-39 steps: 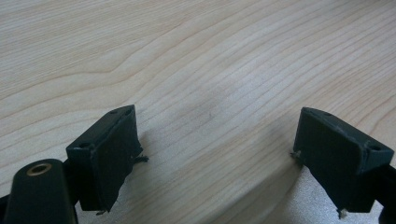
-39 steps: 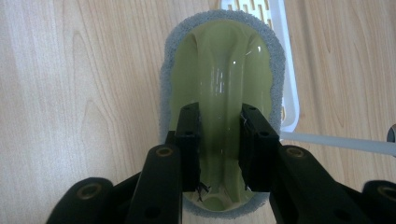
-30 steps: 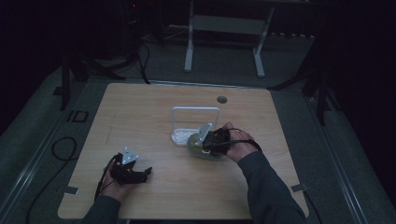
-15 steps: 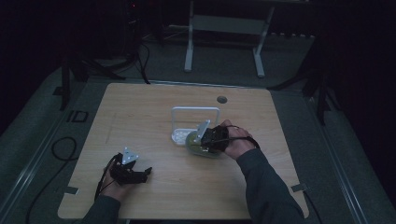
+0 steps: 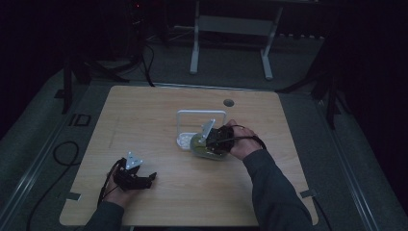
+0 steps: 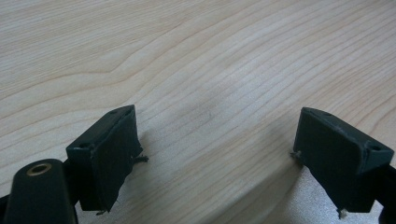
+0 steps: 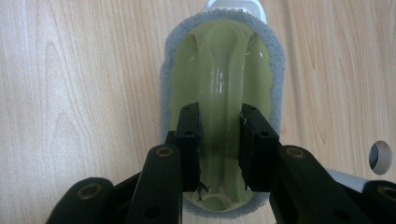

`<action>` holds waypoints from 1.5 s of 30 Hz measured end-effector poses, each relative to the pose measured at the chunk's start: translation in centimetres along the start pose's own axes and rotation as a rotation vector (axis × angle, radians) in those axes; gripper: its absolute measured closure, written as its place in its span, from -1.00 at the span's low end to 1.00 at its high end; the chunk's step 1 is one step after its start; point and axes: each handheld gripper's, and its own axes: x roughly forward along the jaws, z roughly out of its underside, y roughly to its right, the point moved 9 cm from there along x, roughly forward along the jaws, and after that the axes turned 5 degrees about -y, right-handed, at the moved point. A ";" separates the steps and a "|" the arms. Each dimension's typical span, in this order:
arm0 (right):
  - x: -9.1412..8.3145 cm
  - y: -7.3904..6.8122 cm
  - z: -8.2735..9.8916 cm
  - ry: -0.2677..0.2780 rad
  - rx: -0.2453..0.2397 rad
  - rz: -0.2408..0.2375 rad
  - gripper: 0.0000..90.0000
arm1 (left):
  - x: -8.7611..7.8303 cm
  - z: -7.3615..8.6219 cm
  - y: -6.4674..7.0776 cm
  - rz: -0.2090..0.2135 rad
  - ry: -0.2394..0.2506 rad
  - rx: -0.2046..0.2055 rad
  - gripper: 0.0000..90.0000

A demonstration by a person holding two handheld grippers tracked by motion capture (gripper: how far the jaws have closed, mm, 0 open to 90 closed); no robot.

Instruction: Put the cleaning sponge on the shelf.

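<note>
An olive-green scrubber (image 7: 219, 60) with a grey sponge rim lies flat on the wooden table (image 5: 144, 120). My right gripper (image 7: 217, 116) points down on it, shut on the raised ridge along its middle. In the high view the scrubber (image 5: 199, 146) sits against the base of a white wire stand (image 5: 201, 113), with my right gripper (image 5: 214, 139) over it. My left gripper (image 5: 146, 179) rests low on the table at the front left. Its jaws stand wide apart with bare wood between them (image 6: 215, 140).
A round cable hole (image 5: 229, 102) is in the table behind the stand, and the hole (image 7: 380, 157) also lies at the right edge of the right gripper view. The white stand's base (image 7: 236, 5) touches the scrubber's far end. Dark floor and a metal frame lie beyond the table.
My right hand has edged slightly to the left with the scrubber still held. The left hand has stayed where it was.
</note>
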 end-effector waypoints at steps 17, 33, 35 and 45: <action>-0.3 1.0 -0.8 -0.002 -0.027 0.004 0.59 | 0.0 0.0 0.0 0.000 0.000 0.000 -0.68; -0.2 1.5 -1.4 0.011 -0.044 0.001 0.59 | 0.0 0.0 0.0 0.000 0.000 0.000 -0.68; -0.2 1.6 -1.4 0.013 -0.041 0.000 0.59 | 0.0 0.0 0.0 0.000 0.000 0.000 -0.68; -0.1 1.9 -1.8 0.014 -0.046 0.006 0.59 | 0.0 0.0 0.0 0.000 0.000 0.001 -0.68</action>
